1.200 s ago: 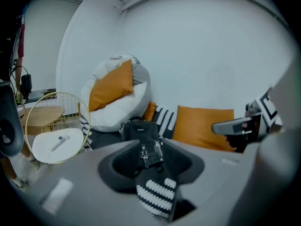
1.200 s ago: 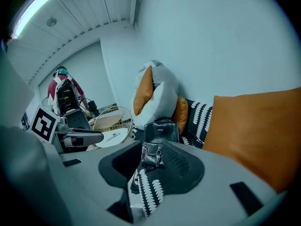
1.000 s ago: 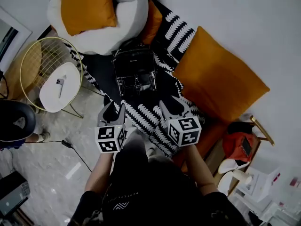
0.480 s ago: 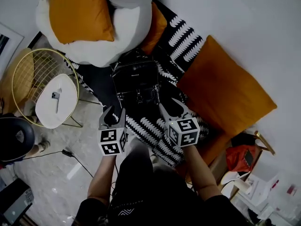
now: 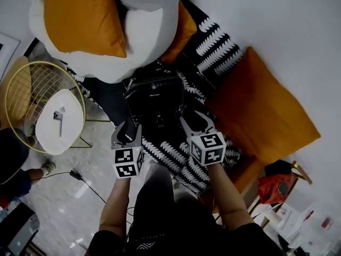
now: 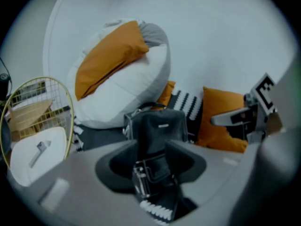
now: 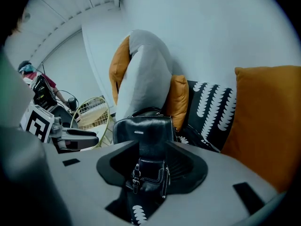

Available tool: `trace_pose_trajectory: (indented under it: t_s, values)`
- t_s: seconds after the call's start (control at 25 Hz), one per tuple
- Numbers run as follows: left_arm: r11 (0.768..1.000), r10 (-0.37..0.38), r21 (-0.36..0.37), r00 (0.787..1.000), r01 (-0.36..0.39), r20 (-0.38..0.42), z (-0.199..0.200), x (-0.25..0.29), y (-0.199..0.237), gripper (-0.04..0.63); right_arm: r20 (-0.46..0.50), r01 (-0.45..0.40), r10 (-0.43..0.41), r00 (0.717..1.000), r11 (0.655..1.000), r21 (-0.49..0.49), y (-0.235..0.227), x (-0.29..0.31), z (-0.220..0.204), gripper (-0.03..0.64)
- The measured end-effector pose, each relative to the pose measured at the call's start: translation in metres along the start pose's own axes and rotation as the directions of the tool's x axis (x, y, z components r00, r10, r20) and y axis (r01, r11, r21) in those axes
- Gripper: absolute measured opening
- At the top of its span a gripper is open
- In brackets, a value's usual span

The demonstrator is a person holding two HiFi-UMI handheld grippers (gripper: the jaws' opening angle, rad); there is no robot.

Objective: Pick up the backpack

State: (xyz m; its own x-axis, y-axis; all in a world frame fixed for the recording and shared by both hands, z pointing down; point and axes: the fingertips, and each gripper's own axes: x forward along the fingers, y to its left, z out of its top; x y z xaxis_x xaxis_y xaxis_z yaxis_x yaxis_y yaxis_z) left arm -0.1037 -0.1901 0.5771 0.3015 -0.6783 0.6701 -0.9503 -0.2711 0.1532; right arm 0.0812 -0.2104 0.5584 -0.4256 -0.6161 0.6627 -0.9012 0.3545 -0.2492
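- The black backpack stands upright on a black-and-white patterned rug. Its top handle is up and its buckled front pocket faces the person.
- Just behind it is a big white beanbag with an orange pillow lying on top.
- A large orange cushion lies on the rug to the right of the bag, apart from it.
- The left gripper hangs over the near left edge of the rug, pointing down and forward at the bag's lower left side. Its jaws have just been opening and stand apart. In the left gripper view the bag fills the gap between them, but it sits ahead of the pads and nothing is pressed by them.
- The right gripper is level with the left one, by the bag's lower right corner. Its jaws have also just been opening and stand apart. The right gripper view shows the front pocket through the gap, and that gripper holds nothing either.
- Off to the left, a white-topped surface in a gold wire frame stands on the pale marbled floor, well clear of the bag. A small grey item lies on it.
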Motion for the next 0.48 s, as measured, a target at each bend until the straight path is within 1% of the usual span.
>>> trace_pose_trajectory:
  t_s: [0.24, 0.48]
  values:
    - [1.000, 0.006, -0.004, 0.999, -0.006, -0.036, -0.016, 0.034, 0.013, 0.190, -0.032, 0.011, -0.011, 0.999, 1.000, 0.000, -0.019, 0.036, -0.014, 0.161]
    - [1.000, 0.017, -0.020, 0.999, -0.018, -0.050, -0.025, 0.064, 0.024, 0.206, -0.042, 0.004, -0.005, 0.999, 1.000, -0.014, -0.033, 0.069, -0.017, 0.170]
